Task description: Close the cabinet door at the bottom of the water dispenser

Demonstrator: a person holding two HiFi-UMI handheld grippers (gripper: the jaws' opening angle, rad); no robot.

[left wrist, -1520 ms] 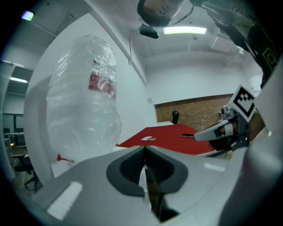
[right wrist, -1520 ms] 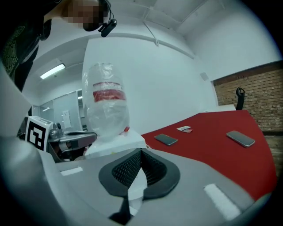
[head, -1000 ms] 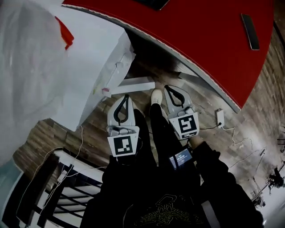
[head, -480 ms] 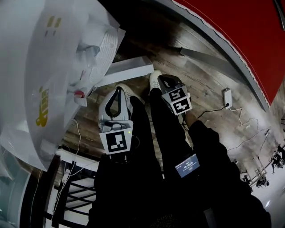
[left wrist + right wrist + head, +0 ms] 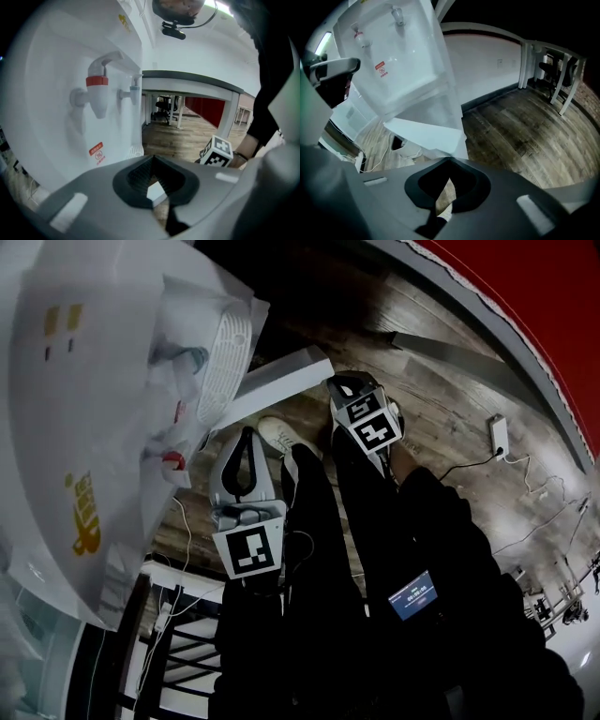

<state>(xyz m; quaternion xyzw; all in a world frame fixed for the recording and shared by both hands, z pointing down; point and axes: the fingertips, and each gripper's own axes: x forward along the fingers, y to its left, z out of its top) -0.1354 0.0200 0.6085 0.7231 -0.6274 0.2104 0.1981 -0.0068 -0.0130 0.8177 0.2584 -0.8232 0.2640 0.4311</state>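
Ahead of the right gripper [image 5: 341, 385], the door [image 5: 281, 381] stands open at the foot of the dispenser [image 5: 112, 409]; this gripper, jaws together and empty, has moved nearer the door's edge. Behind, the left gripper [image 5: 246, 434] has its jaws together too, holding nothing

White water dispenser [image 5: 56, 70], red-banded tap [image 5: 97, 82] (blue tap [image 5: 134, 89] beside), brown wood-grain floor [image 5: 525, 131]
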